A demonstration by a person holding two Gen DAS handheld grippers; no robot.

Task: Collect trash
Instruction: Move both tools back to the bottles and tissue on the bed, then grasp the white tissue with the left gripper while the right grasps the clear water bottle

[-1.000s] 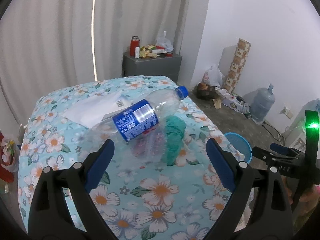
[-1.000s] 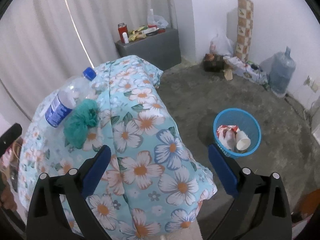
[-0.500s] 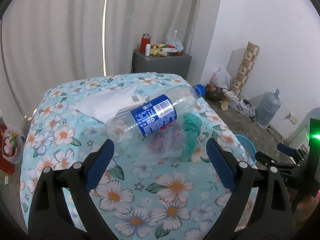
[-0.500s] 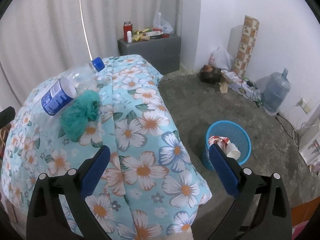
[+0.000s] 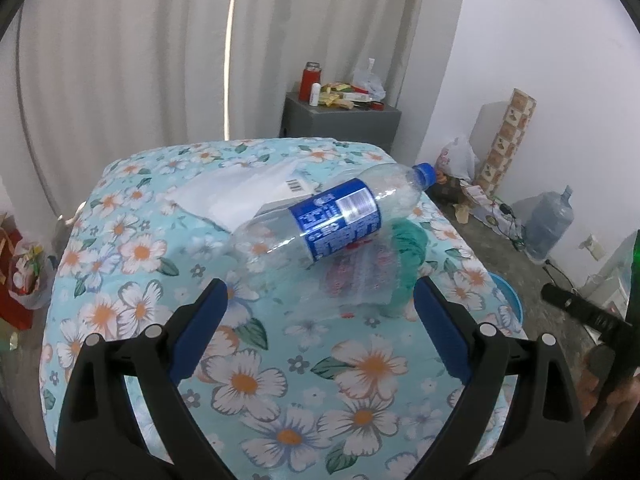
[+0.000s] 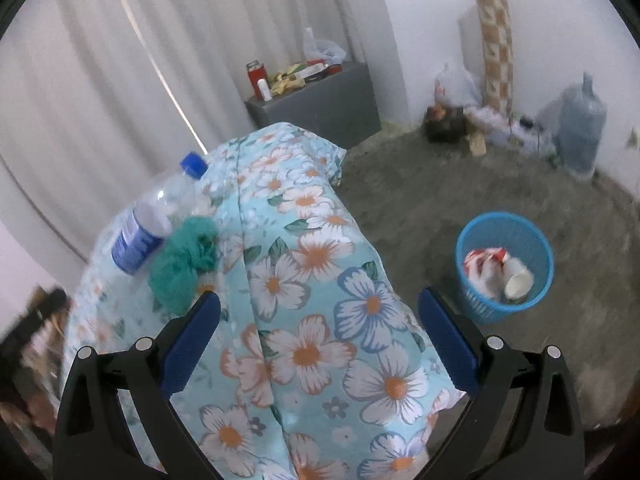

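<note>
Teal netting (image 5: 406,254) crowds the plastic bottle (image 5: 332,218) beyond the spread, empty left tongs (image 5: 320,316) and right tongs (image 6: 320,326).

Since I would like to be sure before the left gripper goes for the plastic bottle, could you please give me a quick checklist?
1. Left gripper open and empty: ok.
2. Plastic bottle in front of it, lying on the table: ok.
3. Bottle free of clutter: not ok; it overlaps the white paper, a clear wrapper and the teal cloth.
4. Right gripper open, empty: ok.
5. Blue basket has room: ok.
6. Bottle empty: cannot tell.
</note>
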